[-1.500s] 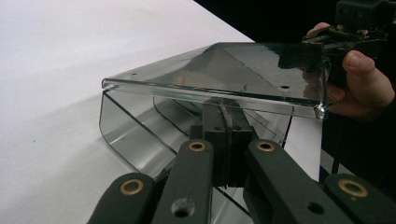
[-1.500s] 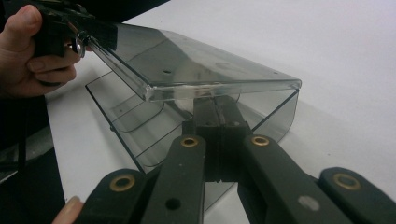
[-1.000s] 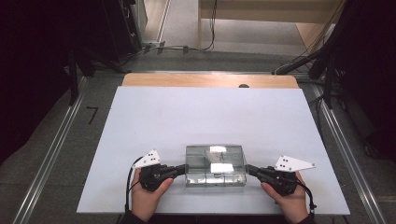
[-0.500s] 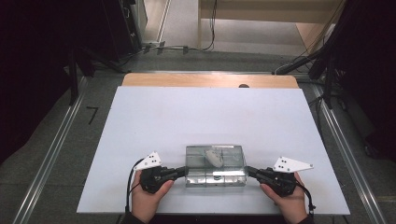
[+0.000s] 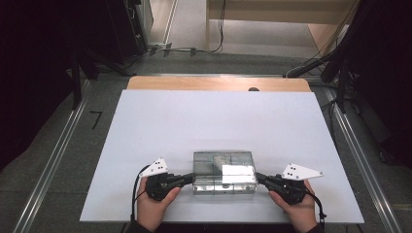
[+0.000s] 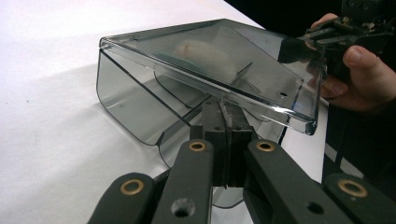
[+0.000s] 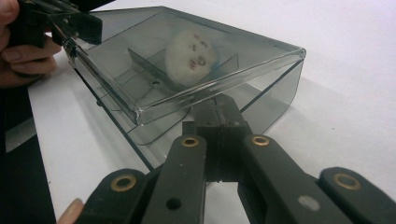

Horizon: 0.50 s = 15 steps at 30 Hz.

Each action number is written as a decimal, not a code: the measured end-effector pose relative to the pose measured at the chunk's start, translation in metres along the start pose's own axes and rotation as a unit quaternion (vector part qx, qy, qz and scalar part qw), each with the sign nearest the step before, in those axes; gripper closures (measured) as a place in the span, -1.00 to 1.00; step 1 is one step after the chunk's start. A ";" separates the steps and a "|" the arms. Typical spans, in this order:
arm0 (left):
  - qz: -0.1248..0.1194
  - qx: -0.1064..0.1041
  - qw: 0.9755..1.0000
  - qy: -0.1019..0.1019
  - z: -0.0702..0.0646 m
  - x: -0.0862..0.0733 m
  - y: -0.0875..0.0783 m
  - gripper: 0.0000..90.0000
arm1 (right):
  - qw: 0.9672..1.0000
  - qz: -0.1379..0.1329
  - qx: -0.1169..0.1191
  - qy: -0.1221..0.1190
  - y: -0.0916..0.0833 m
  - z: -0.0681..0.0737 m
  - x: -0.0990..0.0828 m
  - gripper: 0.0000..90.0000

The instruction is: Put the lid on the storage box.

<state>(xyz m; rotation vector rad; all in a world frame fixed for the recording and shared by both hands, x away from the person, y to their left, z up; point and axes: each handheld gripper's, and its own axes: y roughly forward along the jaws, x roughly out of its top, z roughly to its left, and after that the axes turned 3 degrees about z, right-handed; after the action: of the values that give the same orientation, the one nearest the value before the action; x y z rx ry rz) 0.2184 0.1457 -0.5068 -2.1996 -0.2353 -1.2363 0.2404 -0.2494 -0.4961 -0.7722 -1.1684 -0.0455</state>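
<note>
Lying inside the clear lidded box (image 5: 224, 173), a small white plush toy (image 7: 191, 50).

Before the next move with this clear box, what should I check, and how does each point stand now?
1. Left gripper shut at the box's left end: ok.
2. Right gripper shut at its right end: ok.
3. Whether the fingers pinch the lid edge or just press it: cannot tell.
4. Lid lifted off the box on the near side: ok, gap visible.
5. White toy inside, away from the fingers: ok.
6. Box fully on the table: ok.
</note>
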 end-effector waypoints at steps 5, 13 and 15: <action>0.003 0.011 1.000 0.013 -0.002 0.001 -0.001 0.99 | 1.000 -0.001 -0.003 -0.001 0.000 0.001 0.000 0.94; 0.004 0.026 0.999 0.023 -0.002 0.002 -0.003 1.00 | 1.000 -0.001 -0.012 -0.007 0.000 0.001 0.000 0.94; 0.005 0.026 0.999 0.021 -0.001 0.001 -0.003 1.00 | 1.000 -0.001 -0.011 -0.007 0.000 0.001 0.000 0.94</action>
<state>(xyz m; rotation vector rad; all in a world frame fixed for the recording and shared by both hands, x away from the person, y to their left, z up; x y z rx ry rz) 0.2171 0.1471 -0.5040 -2.1264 -0.2372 -1.2550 0.2396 -0.2489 -0.4958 -0.7922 -1.1835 -0.0546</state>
